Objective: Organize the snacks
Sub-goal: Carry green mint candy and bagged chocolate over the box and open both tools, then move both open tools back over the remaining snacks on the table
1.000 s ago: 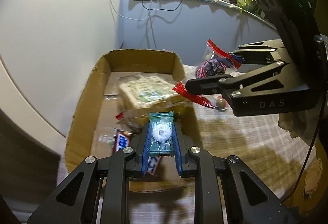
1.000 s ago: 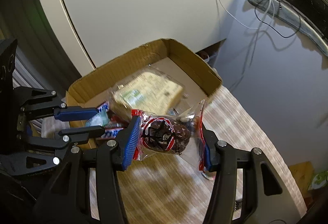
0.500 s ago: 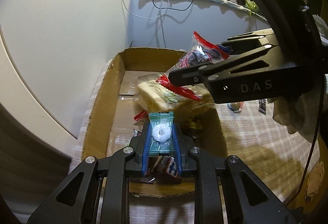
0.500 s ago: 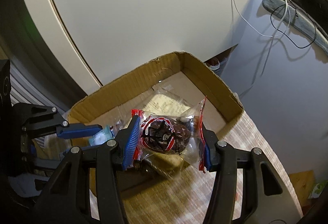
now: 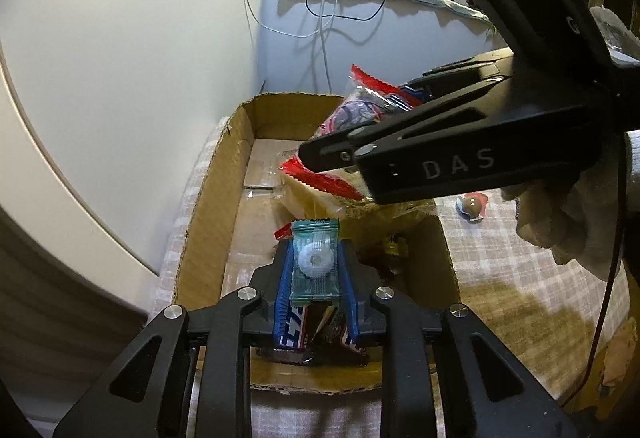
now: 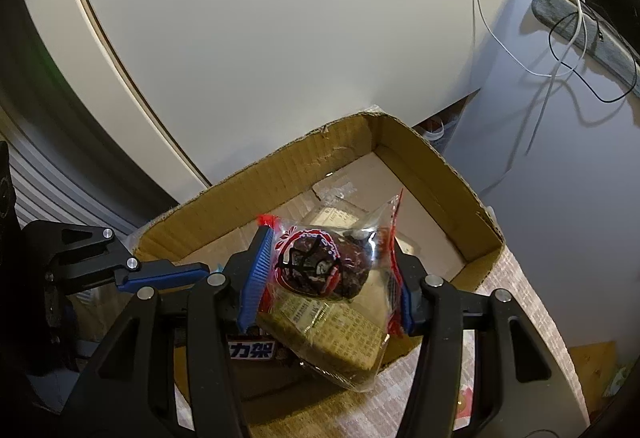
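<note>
My left gripper [image 5: 316, 266] is shut on a teal mint candy packet [image 5: 315, 262] and holds it over the near end of the cardboard box [image 5: 208, 197]. My right gripper [image 6: 326, 270] is shut on a red-edged clear packet with a dark snack [image 6: 324, 266], held above the box [image 6: 440, 173] over a large clear pack of beige crackers [image 6: 340, 334]. The right gripper also shows in the left wrist view [image 5: 360, 125] with its packet [image 5: 352, 113]. A blue chocolate bar [image 6: 250, 350] lies in the box below.
A small wrapped sweet [image 5: 472, 205] lies on the checked tablecloth [image 5: 500, 278] right of the box. A white wall [image 6: 280, 17] and dangling cables [image 6: 560, 49] stand behind the box. The box's far half shows bare cardboard floor [image 5: 260, 165].
Both grippers have moved forward over the box, still holding their packets. The right gripper has shifted left from above the tablecloth to above the cracker pack.
</note>
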{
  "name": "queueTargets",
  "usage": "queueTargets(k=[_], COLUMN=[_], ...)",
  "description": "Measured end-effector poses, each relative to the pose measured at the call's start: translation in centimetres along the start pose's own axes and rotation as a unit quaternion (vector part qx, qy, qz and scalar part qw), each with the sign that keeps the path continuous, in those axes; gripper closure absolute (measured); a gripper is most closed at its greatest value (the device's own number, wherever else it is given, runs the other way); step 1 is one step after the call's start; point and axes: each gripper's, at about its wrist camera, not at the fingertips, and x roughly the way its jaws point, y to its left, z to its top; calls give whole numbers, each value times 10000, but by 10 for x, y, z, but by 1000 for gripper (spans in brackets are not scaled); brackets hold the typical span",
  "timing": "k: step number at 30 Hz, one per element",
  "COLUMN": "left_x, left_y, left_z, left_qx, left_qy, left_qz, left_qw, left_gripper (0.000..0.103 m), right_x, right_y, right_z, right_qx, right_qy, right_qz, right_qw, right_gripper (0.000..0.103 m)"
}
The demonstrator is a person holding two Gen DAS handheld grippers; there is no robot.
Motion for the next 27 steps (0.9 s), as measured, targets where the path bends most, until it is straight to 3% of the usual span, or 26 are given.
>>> queueTargets(k=[2,4,6,11,15,18,27], left_x=[0,-1,-2,-4,-7,-10,-10], left_y=[-2,-4,-5,-4,-6,-11,-30], left_z=[0,-1,-1,-1,-1,-1,-4], left_qx=[57,109,115,90,87,141,252], left_qy=[-11,-31,-40,-72,-113,-157,-123], left_qz=[27,50,58,86,133,188,147], left_qw=[10000,9999,9999,9999,9998,9996,9995], left_gripper=[66,65,65,65,65,65,65], right_x=[0,-1,-3,-9,-16,-22,-43], right_y=[3,4,4,3,5,8,9], right_z=[1,2,3,1,-1,-4,-35], right_qx=[-36,-47,-38,-2,-37,-103,-264], right_qy=[-28,-65,-115,-154,-250,-320,-415], right_qz=[-37,-103,-196,-332,-433,-595,-1003], right_qw=[10000,9999,9997,9993,9987,9977,9937], right_gripper=[46,33,29,29,21,21,20])
